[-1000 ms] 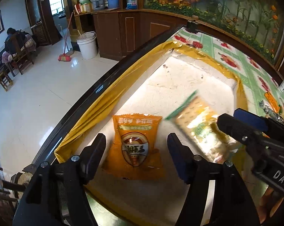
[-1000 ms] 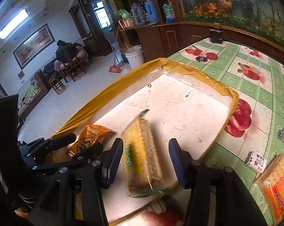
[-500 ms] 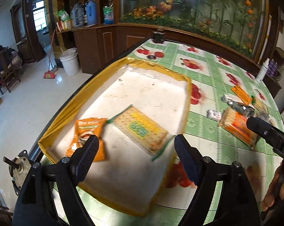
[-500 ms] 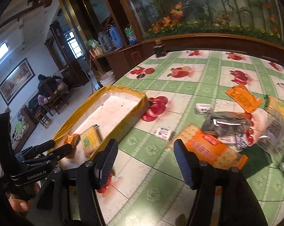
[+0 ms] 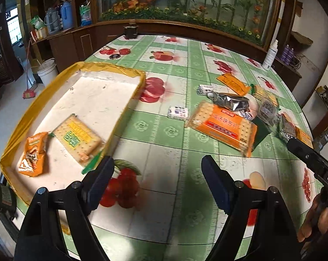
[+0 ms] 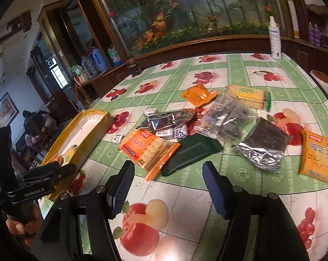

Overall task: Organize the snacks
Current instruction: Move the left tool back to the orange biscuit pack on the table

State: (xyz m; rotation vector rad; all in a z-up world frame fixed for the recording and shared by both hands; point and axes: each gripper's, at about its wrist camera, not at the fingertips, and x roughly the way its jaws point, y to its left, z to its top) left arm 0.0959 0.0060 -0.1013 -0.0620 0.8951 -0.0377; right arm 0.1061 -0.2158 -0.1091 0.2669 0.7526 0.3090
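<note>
So both sets of jaws are released with nothing in them; the left gripper (image 5: 157, 171) and right gripper (image 6: 167, 181) have just been opening over bare bench (image 5: 164, 195). Out at 10 o'clock of the left one, the yellow tray (image 5: 129, 95) holds an orange pouch (image 5: 33, 156) and a yellow cracker pack (image 5: 77, 138). At 12 o'clock of the right one lies the orange cracker pack (image 6: 148, 150), with the loose snack pile (image 6: 225, 117) behind it.

Empty right tongs (image 6: 167, 187), just opening, above orange cracker pack (image 6: 147, 150)
</note>
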